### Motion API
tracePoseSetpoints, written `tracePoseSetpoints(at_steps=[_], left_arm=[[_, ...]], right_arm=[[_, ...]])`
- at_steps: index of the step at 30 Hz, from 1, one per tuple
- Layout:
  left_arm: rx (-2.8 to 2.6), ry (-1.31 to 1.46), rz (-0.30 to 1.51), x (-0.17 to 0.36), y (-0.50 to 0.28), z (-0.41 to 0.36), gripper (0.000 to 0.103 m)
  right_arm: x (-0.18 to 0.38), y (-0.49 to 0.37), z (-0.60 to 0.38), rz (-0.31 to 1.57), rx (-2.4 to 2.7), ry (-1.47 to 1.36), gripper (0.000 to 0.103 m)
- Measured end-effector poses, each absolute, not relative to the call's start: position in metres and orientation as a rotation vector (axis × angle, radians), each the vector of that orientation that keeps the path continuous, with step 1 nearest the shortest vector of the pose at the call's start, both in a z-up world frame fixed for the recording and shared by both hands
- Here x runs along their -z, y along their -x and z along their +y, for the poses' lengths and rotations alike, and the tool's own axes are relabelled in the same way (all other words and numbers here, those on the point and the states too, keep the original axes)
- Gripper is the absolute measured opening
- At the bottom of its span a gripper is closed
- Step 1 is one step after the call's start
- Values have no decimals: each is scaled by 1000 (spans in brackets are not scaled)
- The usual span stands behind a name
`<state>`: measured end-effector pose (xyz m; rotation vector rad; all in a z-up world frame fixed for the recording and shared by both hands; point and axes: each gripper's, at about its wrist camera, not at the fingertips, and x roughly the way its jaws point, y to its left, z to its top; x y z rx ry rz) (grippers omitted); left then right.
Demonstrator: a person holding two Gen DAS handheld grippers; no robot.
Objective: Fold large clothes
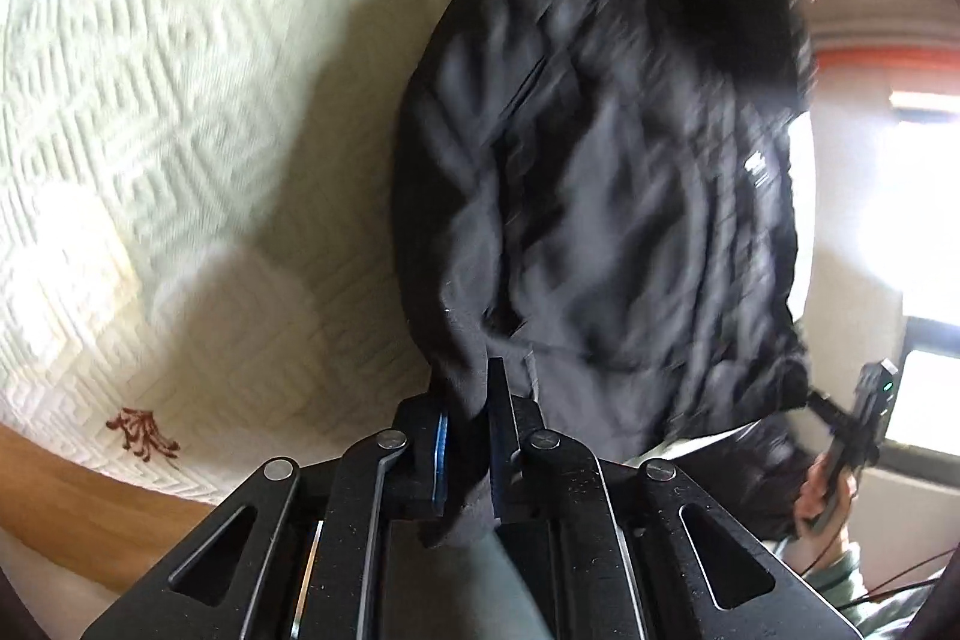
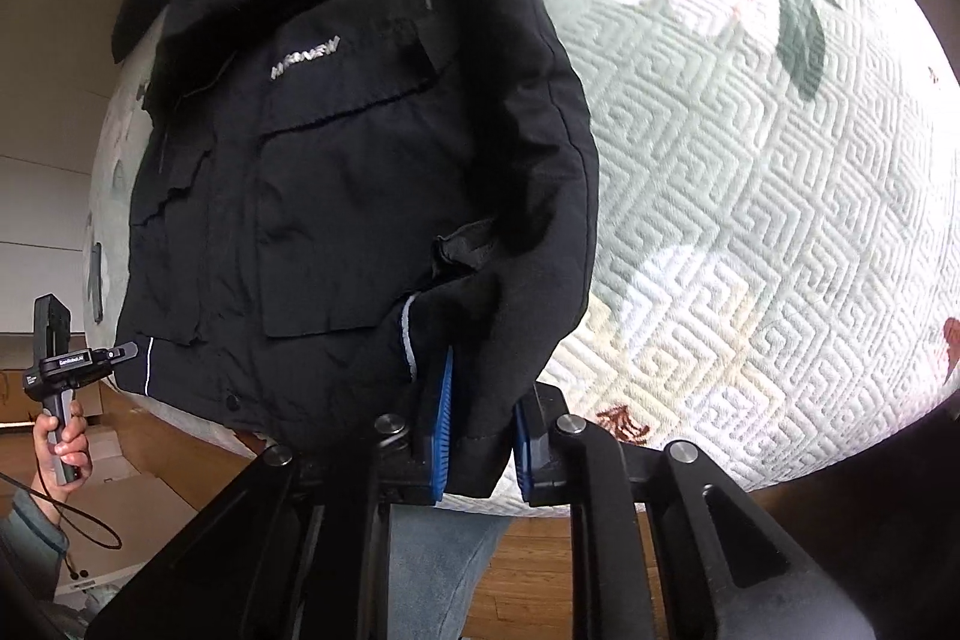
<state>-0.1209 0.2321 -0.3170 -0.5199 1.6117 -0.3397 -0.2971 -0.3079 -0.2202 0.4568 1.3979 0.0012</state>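
A pale green quilted bedspread with a raised geometric weave and pink flower prints covers the bed and fills most of both views. On it lies a large black jacket, front side up, with flap pockets, a silver logo on the chest and the hood bunched at the far end; its hem reaches the near edge of the bed. A wooden floor shows below the bed edge.

The right gripper sits at the jacket's lower corner on the sleeve side, its blue-padded fingers clamped on a fold of the black cloth near a cuff with a grey reflective stripe. The left gripper holds the other lower corner, its fingers closed tight on a gathered bunch of the hem; this view is blurred.

Each wrist view also catches the opposite gripper at the frame edge, held in the person's hand beside the jacket's hem.
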Motion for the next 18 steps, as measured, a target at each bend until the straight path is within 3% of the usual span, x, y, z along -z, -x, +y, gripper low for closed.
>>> tracePoseSetpoints(at_steps=[7, 11, 12, 14, 15, 16, 18], left_arm=[[393, 530, 1491, 268, 83, 223, 10], [411, 509, 1616, 292, 85, 218, 12], [409, 508, 1655, 300, 89, 219, 15], [391, 479, 1701, 312, 100, 221, 33], [390, 485, 1715, 316, 105, 221, 51], [387, 498, 1725, 321, 109, 223, 56], [380, 510, 1743, 334, 113, 223, 56]], right_arm=[[167, 251, -320, 1319, -79, -486, 18], [177, 243, -315, 1392, -96, -455, 18], [183, 242, -313, 1413, -95, -450, 18], [194, 244, -309, 1434, -92, -429, 18], [202, 245, -306, 1443, -86, -425, 18], [207, 246, -305, 1451, -79, -425, 18], [222, 251, -307, 1478, -78, -429, 18]])
